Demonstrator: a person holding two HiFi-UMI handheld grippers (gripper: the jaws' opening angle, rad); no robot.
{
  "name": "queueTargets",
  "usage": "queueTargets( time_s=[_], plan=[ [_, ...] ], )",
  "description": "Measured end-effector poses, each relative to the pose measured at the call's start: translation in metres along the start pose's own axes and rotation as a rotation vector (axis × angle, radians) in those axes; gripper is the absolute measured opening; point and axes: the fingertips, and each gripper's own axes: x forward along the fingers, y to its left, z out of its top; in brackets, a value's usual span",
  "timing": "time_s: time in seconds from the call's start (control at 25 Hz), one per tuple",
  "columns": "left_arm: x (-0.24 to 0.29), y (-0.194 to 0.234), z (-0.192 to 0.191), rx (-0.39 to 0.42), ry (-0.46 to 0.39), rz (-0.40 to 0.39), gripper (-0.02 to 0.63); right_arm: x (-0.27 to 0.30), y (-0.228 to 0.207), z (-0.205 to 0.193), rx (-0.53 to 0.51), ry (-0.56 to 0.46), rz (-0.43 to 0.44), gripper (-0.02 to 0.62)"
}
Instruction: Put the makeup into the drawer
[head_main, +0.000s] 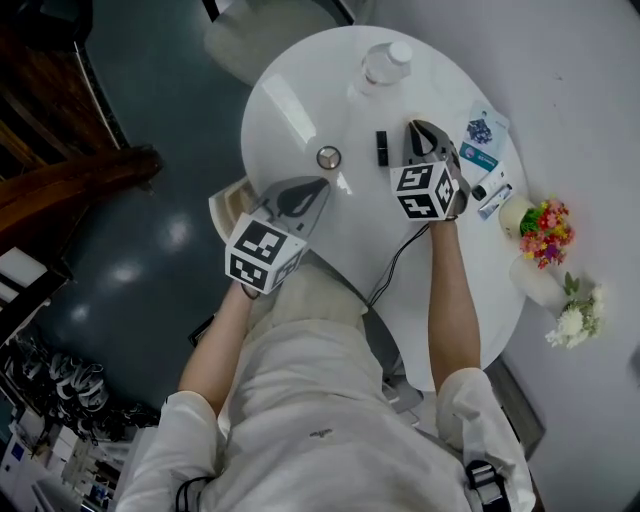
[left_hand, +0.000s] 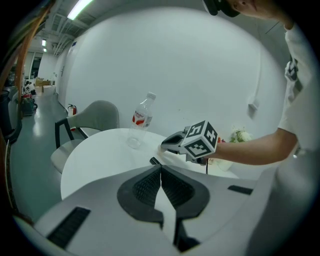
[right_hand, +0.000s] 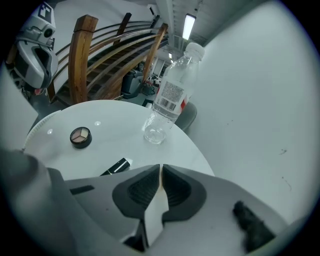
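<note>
A round eyeshadow compact (head_main: 328, 157) (right_hand: 80, 136) and a black lipstick tube (head_main: 381, 148) (right_hand: 116, 167) lie on the white round table (head_main: 300, 110). My right gripper (head_main: 418, 127) (right_hand: 161, 167) hovers just right of the lipstick; its jaws are shut with nothing between them. The left gripper (head_main: 318, 185) (left_hand: 161, 167) is over the table's near left edge, below the compact, also shut and empty. Under that edge a pale box (head_main: 228, 203) that looks like an open drawer sticks out, partly hidden by the left gripper.
A clear water bottle (head_main: 385, 62) (right_hand: 170, 97) (left_hand: 141, 120) stands at the table's far side. Cards and small packets (head_main: 485, 135), colourful flowers (head_main: 545, 232) and white flowers (head_main: 575, 320) crowd the right edge. A grey chair (left_hand: 97, 112) stands beyond the table. A cable (head_main: 395, 260) trails from the right gripper.
</note>
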Motion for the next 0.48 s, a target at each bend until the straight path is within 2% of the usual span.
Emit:
queueTargets(
  time_s=[0.24,0.48],
  plan=[
    [-0.024,0.002,-0.006,0.007,-0.012,-0.016,0.012,-0.037,0.006,0.02,0.042,-0.039,-0.036,0.029],
    [-0.058,0.008,-0.017,0.015,-0.034,-0.036,0.012,-0.085,0.048,0.062,0.077,-0.108,-0.044,0.029]
  ],
)
